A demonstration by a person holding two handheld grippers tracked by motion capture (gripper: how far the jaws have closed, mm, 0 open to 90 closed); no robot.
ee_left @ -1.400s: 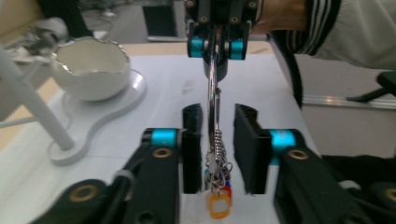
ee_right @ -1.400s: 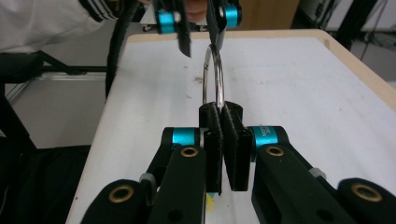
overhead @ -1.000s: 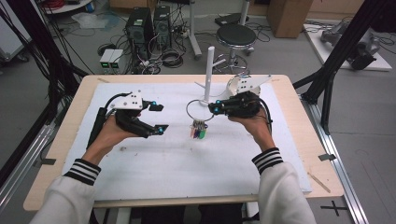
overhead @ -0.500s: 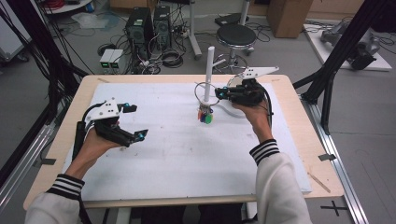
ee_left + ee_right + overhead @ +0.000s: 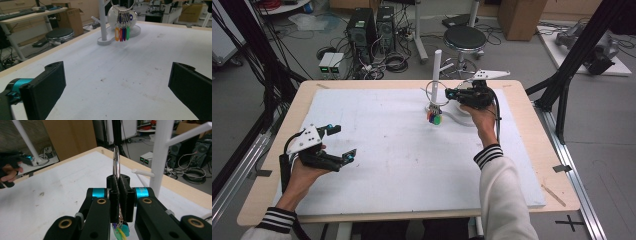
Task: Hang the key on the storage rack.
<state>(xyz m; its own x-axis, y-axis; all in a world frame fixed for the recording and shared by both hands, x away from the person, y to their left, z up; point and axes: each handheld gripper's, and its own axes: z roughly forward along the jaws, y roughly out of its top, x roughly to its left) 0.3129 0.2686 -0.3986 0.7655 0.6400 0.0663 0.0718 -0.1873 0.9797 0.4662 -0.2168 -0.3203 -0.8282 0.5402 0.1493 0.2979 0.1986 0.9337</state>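
While the white foam board [image 5: 402, 150] covers the table, the left gripper [image 5: 343, 145] hovers over its near-left part, jaws just spread wide and empty, and the right gripper [image 5: 451, 93] pinches the metal key ring [image 5: 436, 93] with coloured tags [image 5: 435, 118] beside the white stand [image 5: 436, 70].

High view looks down over the table [image 5: 362, 100]; both gripper views sit low, sharing the white stand [image 5: 102, 22].

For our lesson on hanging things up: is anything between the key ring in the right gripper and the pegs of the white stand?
Nothing visible. The right gripper is shut on the key ring, held upright beside the white stand. One short peg juts out close by, with open air between it and the ring.
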